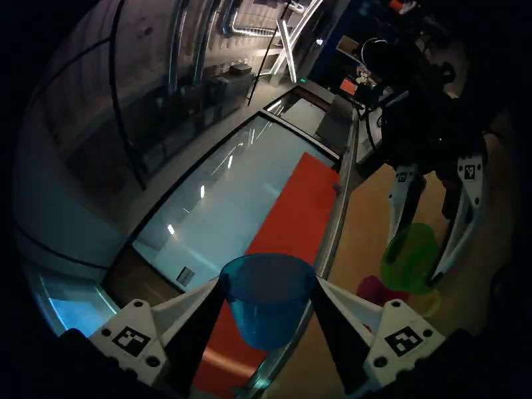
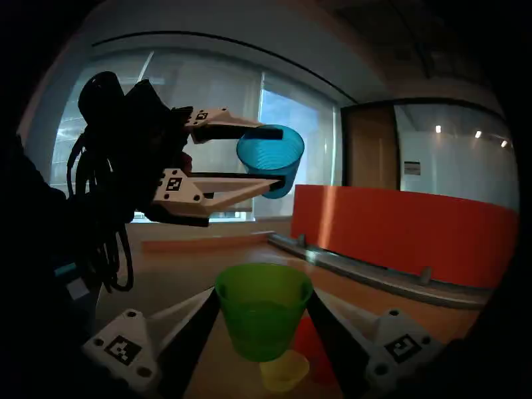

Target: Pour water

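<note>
Blue cup is clamped between both fingers of the left gripper. It lies tipped on its side at 12 o'clock over the green cup, presumably so the contents drop straight in. Right gripper pinches the green cup upright as receiver, apparently held above the table. Water level: cannot tell. Yellow cup and red cup stand at its 6 o'clock.

No legible text, square black-and-white marker tags on the left gripper and right gripper — patterns only, small white notice on the far wall — too blurred to read
</note>
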### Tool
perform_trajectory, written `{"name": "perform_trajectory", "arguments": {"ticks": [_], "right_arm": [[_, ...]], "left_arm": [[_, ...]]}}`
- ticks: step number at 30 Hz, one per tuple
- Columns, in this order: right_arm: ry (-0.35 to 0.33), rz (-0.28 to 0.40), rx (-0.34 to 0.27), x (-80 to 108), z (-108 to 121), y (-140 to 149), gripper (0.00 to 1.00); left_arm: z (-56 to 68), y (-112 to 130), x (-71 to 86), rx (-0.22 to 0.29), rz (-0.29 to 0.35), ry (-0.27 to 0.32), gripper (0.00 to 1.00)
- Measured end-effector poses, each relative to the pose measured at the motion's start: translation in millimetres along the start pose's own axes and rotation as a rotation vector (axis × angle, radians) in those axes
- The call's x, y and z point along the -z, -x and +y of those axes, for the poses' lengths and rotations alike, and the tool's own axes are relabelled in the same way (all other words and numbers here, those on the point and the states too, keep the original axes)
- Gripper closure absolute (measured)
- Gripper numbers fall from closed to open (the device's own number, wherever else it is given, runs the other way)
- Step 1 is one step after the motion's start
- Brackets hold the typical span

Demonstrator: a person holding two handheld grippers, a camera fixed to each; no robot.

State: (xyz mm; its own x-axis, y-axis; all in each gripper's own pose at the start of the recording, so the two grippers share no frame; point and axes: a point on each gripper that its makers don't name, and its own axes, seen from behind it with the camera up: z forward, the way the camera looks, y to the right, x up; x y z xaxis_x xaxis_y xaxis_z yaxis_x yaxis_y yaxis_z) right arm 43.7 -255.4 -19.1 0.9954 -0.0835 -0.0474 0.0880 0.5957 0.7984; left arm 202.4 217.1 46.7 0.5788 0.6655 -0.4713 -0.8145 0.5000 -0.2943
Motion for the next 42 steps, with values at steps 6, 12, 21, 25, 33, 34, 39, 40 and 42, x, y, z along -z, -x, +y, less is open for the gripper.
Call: {"name": "perform_trajectory", "arguments": {"ticks": [6,12,21,25,33,34,39,40,42], "right_arm": [[0.010,0.005,-0.004,4.2,3.4,-2.6,0.09],[0.026,0.006,-0.003,10.2,8.4,-4.4,0.09],[0.040,0.006,-0.006,18.3,13.1,-5.8,0.09],[0.047,0.006,-0.003,21.3,14.6,-8.3,0.09],[0.059,0.018,-0.001,27.9,18.3,-17.6,0.09],[0.060,0.020,-0.001,28.9,18.7,-19.1,0.09],[0.067,0.024,0.001,33.1,20.6,-23.4,0.09],[0.069,0.023,0.002,33.8,21.2,-23.5,0.09],[0.072,0.021,0.003,34.9,21.8,-23.6,0.09]], "left_arm": [[-1.1,6.7,5.2,0.083,-0.003,0.001,0.14],[-4.9,14.6,11.9,0.164,-0.015,-0.010,0.14],[-17.4,26.8,14.1,0.356,-0.026,-0.023,0.14],[-21.7,31.8,16.5,0.446,-0.026,-0.024,0.14],[-28.3,42.2,22.4,0.621,-0.036,-0.016,0.14],[-28.8,43.5,23.0,0.644,-0.033,-0.013,0.14],[-28.1,50.8,24.7,0.727,-0.032,-0.004,0.14],[-27.1,52.1,24.9,0.739,-0.033,0.000,0.14],[-25.5,54.5,25.3,0.754,-0.036,0.006,0.14]]}}
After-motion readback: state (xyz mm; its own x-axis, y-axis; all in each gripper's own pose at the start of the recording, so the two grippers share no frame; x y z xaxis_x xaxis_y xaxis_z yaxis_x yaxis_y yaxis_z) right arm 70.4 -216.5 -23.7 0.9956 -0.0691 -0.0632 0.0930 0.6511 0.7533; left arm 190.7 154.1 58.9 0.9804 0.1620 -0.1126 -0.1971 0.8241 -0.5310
